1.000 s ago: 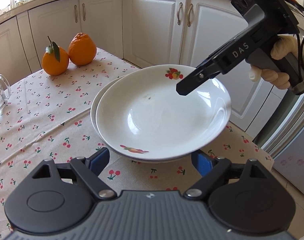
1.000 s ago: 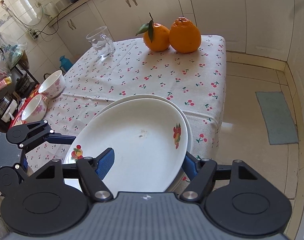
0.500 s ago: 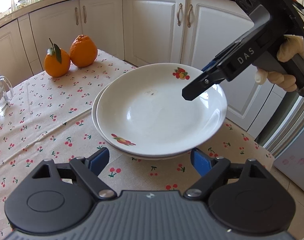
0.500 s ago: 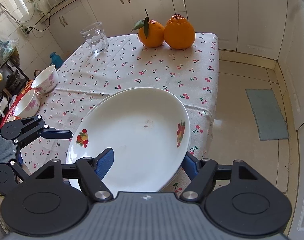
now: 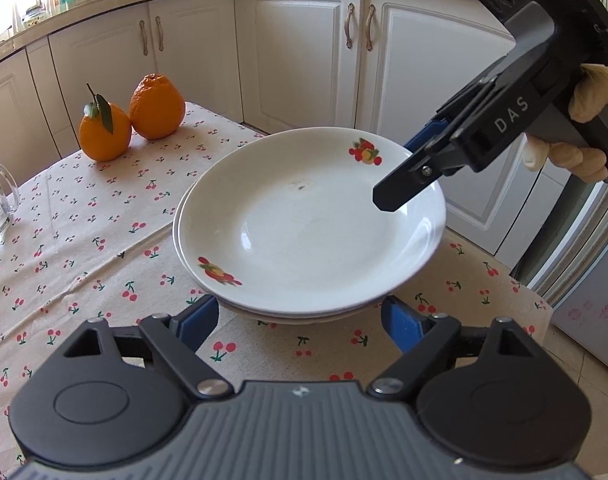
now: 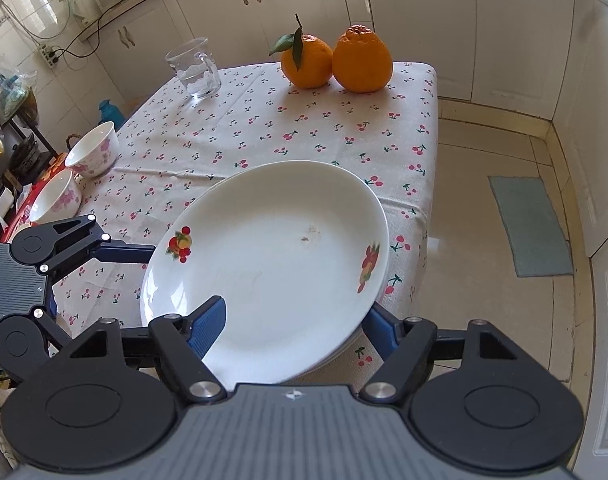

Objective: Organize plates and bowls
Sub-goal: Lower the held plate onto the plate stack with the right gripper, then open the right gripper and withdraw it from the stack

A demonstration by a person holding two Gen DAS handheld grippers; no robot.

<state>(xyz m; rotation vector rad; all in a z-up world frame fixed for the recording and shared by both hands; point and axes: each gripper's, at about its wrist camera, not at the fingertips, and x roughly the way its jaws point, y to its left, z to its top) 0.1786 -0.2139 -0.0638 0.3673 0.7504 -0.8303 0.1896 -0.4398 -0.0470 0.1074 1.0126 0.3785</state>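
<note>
Two white plates with fruit decals lie stacked on the cherry-print tablecloth [image 5: 84, 240], near the table's corner. The top plate [image 5: 311, 232] [image 6: 272, 256] rests in the lower plate [image 5: 304, 317] [image 6: 343, 354], slightly offset. My right gripper [image 6: 294, 326] [image 5: 399, 172] is open at the stack's rim: one blue pad hovers over the top plate's inside, the other sits outside and below the rim. My left gripper [image 5: 300, 324] is open at the opposite rim, with its pads wide apart on either side of the edge. One of its fingers [image 6: 120, 251] reaches the plate's side.
Two oranges [image 5: 132, 120] [image 6: 335, 60] and a glass mug [image 6: 194, 68] stand at the table's far end. Two flowered bowls [image 6: 94, 152] [image 6: 58, 200] sit at the table's left edge. The table ends just right of the stack, above tiled floor with a mat [image 6: 531, 224].
The top plate has sunk from a tilt onto the lower plate and turned a little. The right gripper's jaws have widened slightly. The left gripper has stayed put.
</note>
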